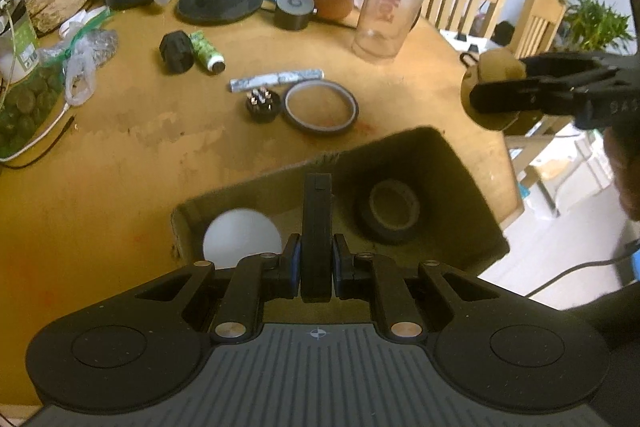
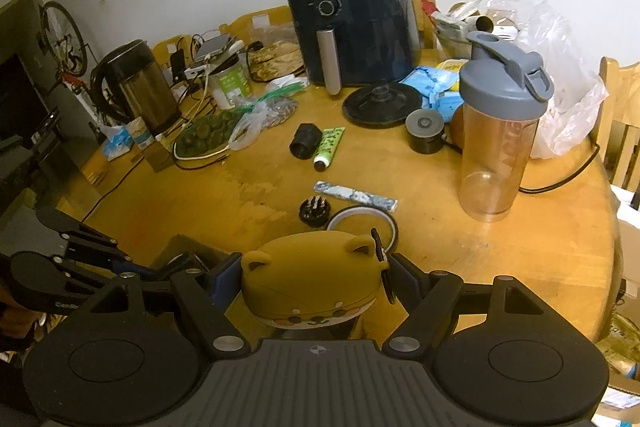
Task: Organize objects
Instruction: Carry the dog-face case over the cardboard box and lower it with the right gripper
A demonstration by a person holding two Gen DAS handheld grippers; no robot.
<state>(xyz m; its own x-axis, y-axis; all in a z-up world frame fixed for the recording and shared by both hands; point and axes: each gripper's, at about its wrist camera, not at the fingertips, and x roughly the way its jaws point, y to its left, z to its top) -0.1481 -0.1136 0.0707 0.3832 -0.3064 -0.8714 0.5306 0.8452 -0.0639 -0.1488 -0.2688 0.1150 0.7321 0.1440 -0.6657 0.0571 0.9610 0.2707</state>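
Pinching a flat black bar (image 1: pixel 316 223) in the left tool (image 1: pixel 316 259) over a cardboard box (image 1: pixel 472 195), right tool (image 2: pixel 316 279) gripping a rounded mustard dog-faced case (image 2: pixel 312 283), worn wooden desk (image 2: pixel 520 259).

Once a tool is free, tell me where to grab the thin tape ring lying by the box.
Take the thin tape ring across its band, one finger inside the hole and one outside, coming from above. It lies flat on the table, so its low sides offer little; the near edge seems least crowded.

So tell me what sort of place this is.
Most likely a lived-in home dining room: a round wooden table with wooden chairs, an air fryer and an electric kettle among food bags.
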